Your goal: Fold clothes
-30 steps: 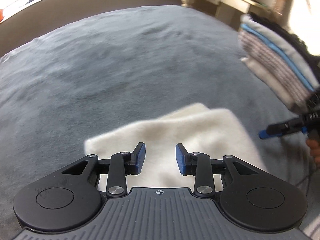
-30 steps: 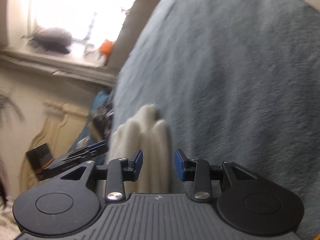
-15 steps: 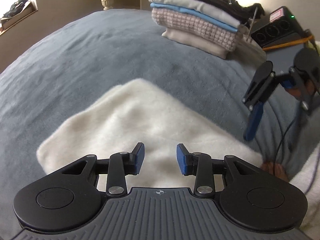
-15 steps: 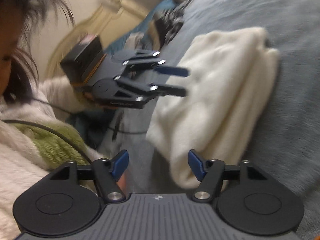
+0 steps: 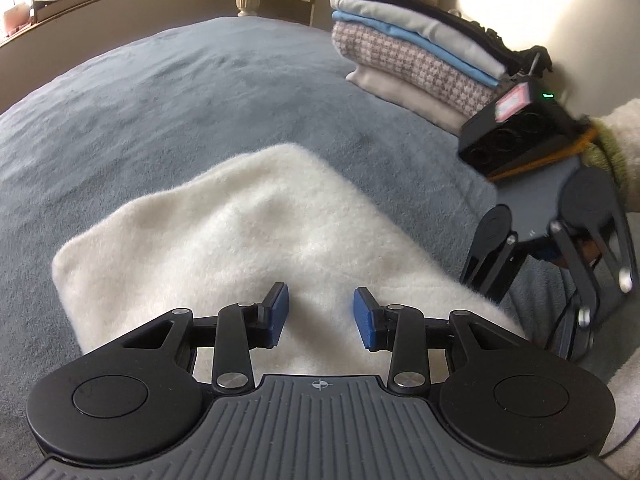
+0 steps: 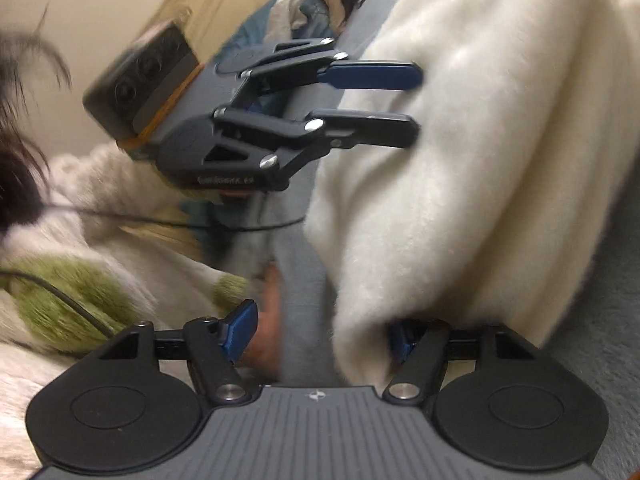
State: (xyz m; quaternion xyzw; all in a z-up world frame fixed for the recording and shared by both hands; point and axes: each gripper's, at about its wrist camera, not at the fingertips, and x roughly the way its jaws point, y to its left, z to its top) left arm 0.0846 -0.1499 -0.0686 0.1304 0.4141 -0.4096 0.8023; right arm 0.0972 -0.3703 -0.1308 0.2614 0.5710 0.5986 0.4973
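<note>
White fleece [image 5: 256,236] lies folded — stack [image 5: 416,68] waits at one o'clock. Left gripper [image 5: 320,316] and right gripper [image 6: 320,336] both spread, right's jaws just widened, empty — transfer remains.

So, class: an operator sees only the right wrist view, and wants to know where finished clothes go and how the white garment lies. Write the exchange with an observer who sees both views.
Operator: Is there a finished pile anywhere?
Observer: Yes. A stack of folded clothes sits on the grey blanket, beyond the white garment and to the right.
Operator: My view shows only a bulging side of that garment. Is it spread out?
Observer: No. In the left wrist view it lies as a compact folded block with a squared far corner.
</note>
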